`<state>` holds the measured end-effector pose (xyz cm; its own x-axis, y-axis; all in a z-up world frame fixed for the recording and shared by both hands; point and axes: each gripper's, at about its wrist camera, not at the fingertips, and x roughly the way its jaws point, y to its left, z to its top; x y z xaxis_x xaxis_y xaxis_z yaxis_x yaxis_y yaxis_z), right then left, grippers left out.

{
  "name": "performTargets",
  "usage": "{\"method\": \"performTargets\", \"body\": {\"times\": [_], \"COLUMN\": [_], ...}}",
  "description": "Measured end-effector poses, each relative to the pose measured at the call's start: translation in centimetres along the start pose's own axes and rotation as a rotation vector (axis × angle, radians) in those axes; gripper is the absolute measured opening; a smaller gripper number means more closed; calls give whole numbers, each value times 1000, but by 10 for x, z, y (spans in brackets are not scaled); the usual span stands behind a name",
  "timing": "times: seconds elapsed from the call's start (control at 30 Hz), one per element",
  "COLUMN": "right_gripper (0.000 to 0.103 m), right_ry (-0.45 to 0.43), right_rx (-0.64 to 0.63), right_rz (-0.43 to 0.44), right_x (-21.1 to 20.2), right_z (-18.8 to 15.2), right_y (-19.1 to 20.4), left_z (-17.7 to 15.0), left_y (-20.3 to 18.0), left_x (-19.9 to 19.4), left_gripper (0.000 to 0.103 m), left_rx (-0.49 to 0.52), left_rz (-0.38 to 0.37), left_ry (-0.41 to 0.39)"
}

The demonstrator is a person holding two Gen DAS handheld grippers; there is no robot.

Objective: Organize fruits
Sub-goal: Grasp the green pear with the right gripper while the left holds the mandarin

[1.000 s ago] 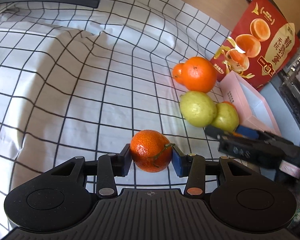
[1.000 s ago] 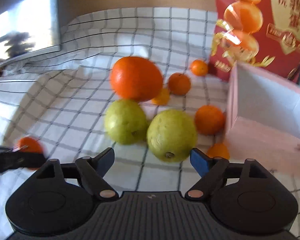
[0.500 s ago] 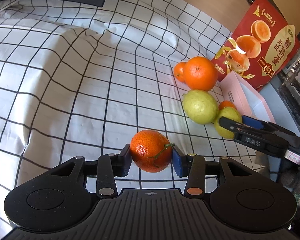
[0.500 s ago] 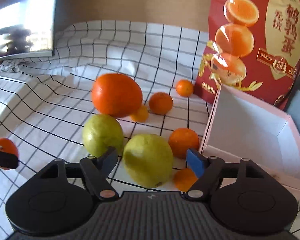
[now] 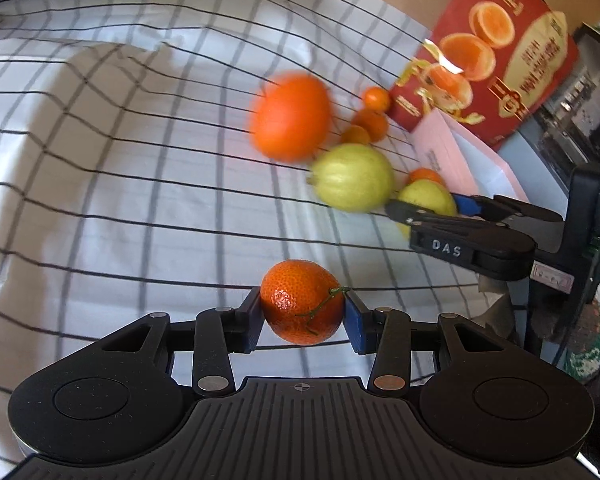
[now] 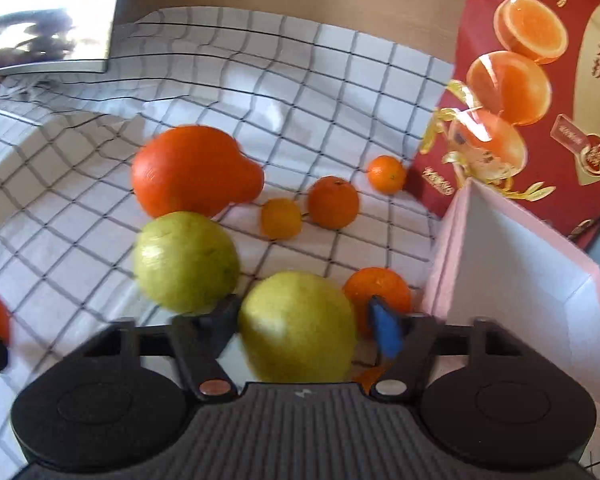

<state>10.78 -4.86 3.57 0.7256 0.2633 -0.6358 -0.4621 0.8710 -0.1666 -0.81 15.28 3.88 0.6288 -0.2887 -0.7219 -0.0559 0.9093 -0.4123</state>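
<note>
My left gripper (image 5: 302,312) is shut on a small mandarin (image 5: 302,302) with a green stem, held above the checked cloth (image 5: 120,184). My right gripper (image 6: 304,324) is open, its fingers on either side of a yellow-green guava (image 6: 298,326); it also shows in the left wrist view (image 5: 432,210). A second guava (image 6: 186,260) lies just left of it, with a big orange (image 6: 190,170) behind. Several small mandarins (image 6: 333,201) lie between the fruit and a pink box (image 6: 516,280).
A red printed bag (image 6: 540,88) stands behind the pink box at the right. A dark screen (image 6: 44,16) sits at the far left edge of the cloth. The cloth is rumpled with a raised fold at the left (image 5: 84,92).
My right gripper has moved forward so the near guava now sits between its open fingers. My left gripper has swung toward the fruit pile, still holding the mandarin.
</note>
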Motion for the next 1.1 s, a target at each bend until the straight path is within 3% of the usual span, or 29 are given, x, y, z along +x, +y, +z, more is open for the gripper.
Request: {"method": "performTargets", "body": {"times": [0.17, 0.5, 0.67, 0.83, 1.1], "right_gripper": [60, 60, 60, 61, 74], "right_ry": [5, 56, 51, 42, 53], "right_rx": [6, 194, 229, 220, 213], "right_rz": [-4, 66, 86, 64, 37], "right_x": [-19, -69, -88, -90, -68], "right_z": [-10, -48, -67, -68, -62], "right_y": [3, -21, -25, -23, -17], "left_z": [0, 5, 6, 6, 7], "left_y": [-15, -43, -51, -50, -38], "left_x": [12, 34, 39, 38, 25], "left_gripper": [47, 47, 47, 47, 47], "left_rx": [35, 101, 122, 131, 94], "left_rz": [-35, -91, -104, -99, -85], "left_ry": [28, 64, 73, 65, 27]}}
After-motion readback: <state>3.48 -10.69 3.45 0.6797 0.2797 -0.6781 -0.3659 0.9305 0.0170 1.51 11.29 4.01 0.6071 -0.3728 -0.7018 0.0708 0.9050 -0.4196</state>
